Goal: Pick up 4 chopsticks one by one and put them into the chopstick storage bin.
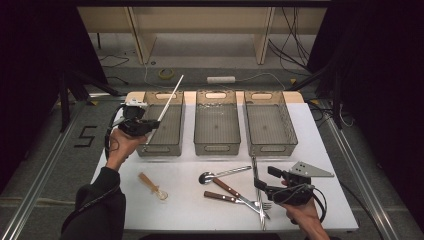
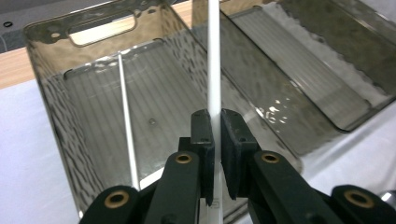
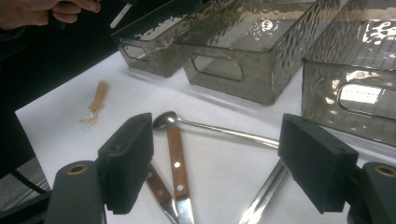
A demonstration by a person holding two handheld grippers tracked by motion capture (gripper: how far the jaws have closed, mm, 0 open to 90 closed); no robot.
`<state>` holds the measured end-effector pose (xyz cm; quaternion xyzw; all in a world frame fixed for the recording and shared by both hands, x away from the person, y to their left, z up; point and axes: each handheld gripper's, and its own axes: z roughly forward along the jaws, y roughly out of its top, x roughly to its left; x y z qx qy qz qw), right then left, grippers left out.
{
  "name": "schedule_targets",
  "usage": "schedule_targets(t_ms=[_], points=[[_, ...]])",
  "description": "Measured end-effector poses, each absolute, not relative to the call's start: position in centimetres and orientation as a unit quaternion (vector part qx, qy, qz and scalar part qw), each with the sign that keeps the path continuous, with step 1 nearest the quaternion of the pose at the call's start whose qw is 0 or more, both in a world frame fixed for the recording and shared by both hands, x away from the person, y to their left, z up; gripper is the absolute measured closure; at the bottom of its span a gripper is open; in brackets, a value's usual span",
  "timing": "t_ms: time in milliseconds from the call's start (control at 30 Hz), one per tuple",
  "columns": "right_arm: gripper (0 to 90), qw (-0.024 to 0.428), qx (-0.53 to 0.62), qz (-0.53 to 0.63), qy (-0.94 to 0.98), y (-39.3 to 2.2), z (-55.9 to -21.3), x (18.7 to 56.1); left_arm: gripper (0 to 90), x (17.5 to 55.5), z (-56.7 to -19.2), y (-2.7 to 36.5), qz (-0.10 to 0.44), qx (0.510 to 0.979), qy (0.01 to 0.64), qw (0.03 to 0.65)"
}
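Observation:
My left gripper (image 1: pixel 149 125) is shut on a long white stick (image 1: pixel 170 99) that slants up and to the right over the left smoky plastic bin (image 1: pixel 176 102). In the left gripper view the pads (image 2: pixel 203 133) pinch the stick (image 2: pixel 214 60) upright above that bin (image 2: pixel 56 107). A second thin white stick (image 2: pixel 127 126) lies inside it. My right gripper (image 1: pixel 264 179) rests open near the table's front right, over the cutlery. In the right gripper view its jaws (image 3: pixel 222 163) stand wide apart with nothing held between them.
On the white table lie a metal spoon (image 1: pixel 222 174), two wooden-handled pieces (image 1: pixel 227 192), a long metal utensil (image 1: pixel 257 192) and a small clear spoon with a wooden handle (image 1: pixel 152 185). The middle bin (image 1: pixel 216 146) and right bin (image 1: pixel 287 120) stand behind.

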<state>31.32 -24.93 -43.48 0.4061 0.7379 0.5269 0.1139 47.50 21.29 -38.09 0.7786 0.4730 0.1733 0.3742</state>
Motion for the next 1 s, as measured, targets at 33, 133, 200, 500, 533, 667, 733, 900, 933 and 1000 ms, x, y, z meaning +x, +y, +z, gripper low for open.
schedule_targets(t_ms=[33, 133, 200, 500, 533, 667, 733, 900, 933, 1000], points=[[27.8, 0.115, 0.405, 0.527, 0.738, -24.9, -43.5, 31.4, 83.7, 47.9, -38.4, 21.6, 0.173, 0.775, 0.479, 0.374], [27.8, 0.114, 0.405, 0.527, 0.738, -24.9, -43.5, 31.3, 83.7, 48.2, -38.7, 21.8, 0.173, 0.772, 0.485, 0.372], [27.8, 0.114, 0.405, 0.528, 0.738, -24.9, -43.5, 31.4, 83.7, 48.6, -39.1, 22.2, 0.173, 0.770, 0.493, 0.366], [27.8, 0.110, 0.408, 0.527, 0.737, -24.9, -43.6, 31.4, 83.7, 49.5, -39.5, 23.0, 0.175, 0.758, 0.512, 0.366], [27.8, 0.110, 0.408, 0.527, 0.737, -24.8, -43.6, 31.4, 83.7, 49.6, -39.6, 23.1, 0.175, 0.758, 0.512, 0.363], [27.8, 0.109, 0.408, 0.527, 0.738, -24.9, -43.6, 31.5, 83.7, 50.1, -40.0, 23.1, 0.173, 0.757, 0.518, 0.358], [27.7, 0.108, 0.409, 0.527, 0.737, -24.9, -43.6, 31.5, 83.7, 50.3, -40.5, 23.0, 0.172, 0.759, 0.520, 0.352], [27.8, 0.108, 0.409, 0.527, 0.737, -24.9, -43.6, 31.4, 83.7, 50.4, -40.8, 23.0, 0.169, 0.760, 0.523, 0.348], [27.8, 0.108, 0.409, 0.527, 0.737, -24.9, -43.6, 31.4, 83.7, 50.4, -40.9, 23.0, 0.169, 0.759, 0.524, 0.348], [27.8, 0.108, 0.409, 0.527, 0.738, -24.9, -43.6, 31.4, 83.6, 50.4, -41.0, 23.1, 0.169, 0.760, 0.524, 0.344]])
